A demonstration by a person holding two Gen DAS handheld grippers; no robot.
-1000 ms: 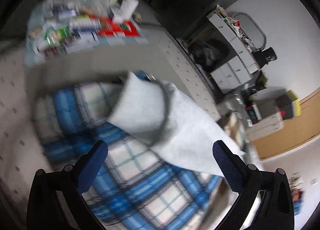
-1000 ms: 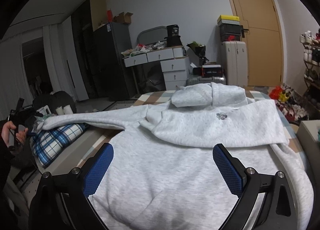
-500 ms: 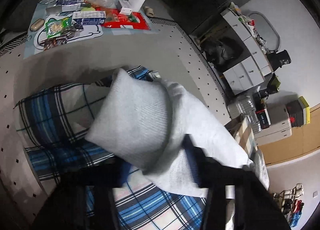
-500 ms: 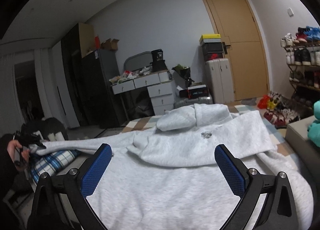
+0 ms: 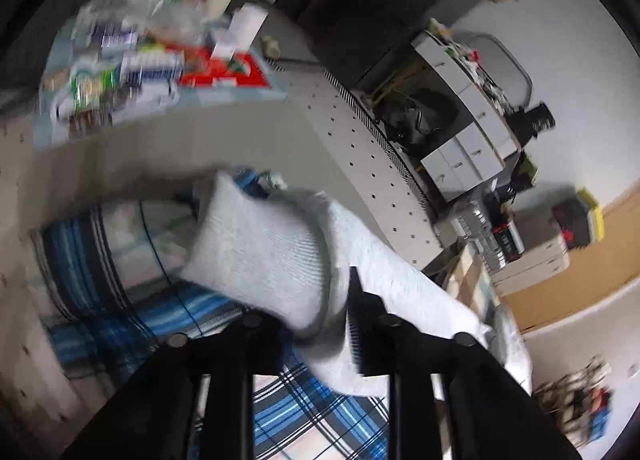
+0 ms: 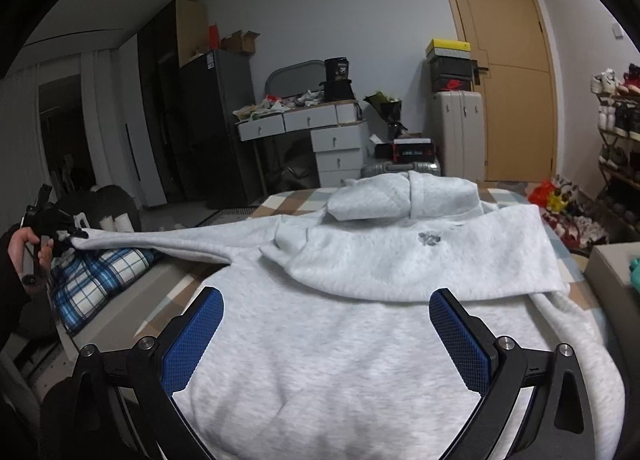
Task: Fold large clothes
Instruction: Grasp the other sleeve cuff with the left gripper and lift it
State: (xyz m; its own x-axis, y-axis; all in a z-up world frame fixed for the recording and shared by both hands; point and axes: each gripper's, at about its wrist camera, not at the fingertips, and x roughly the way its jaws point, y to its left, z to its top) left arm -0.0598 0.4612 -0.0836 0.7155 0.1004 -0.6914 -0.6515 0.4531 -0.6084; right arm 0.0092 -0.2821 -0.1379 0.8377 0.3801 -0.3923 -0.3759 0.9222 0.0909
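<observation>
The grey hoodie (image 6: pixel 360 340) is the landmark here: it lies spread flat over a bed (image 6: pixel 280 200) with a checked cover, its hood (image 6: pixel 404 196) bunched at the far end and its upper part folded down across the chest. Its left sleeve (image 6: pixel 168 240) is pulled out straight from the shoulder, away from the body of the hoodie, and hangs above a blue plaid pillow (image 6: pixel 96 280) that lies beside the hoodie's left edge.

Beyond the hood stands a white desk with drawers (image 6: pixel 312 128), cluttered on top, and a pale suitcase (image 6: pixel 456 132) next to a wooden door (image 6: pixel 504 72).

The right gripper (image 6: pixel 326 340) hovers over the lower body of the hoodie with its blue-padded fingers (image 6: pixel 192 344) spread wide, pinching nothing.

The left gripper (image 5: pixel 320 324) is at the end of the outstretched sleeve. In the left wrist view, which is blurred, the ribbed cuff (image 5: pixel 260 252) sticks out past the fingers, and the fabric just behind the cuff sits squeezed between them; the jaws are easing open slightly, yet the cloth is pinched. In the right wrist view a hand (image 6: pixel 28 248) holds this gripper at the sleeve's tip.
</observation>
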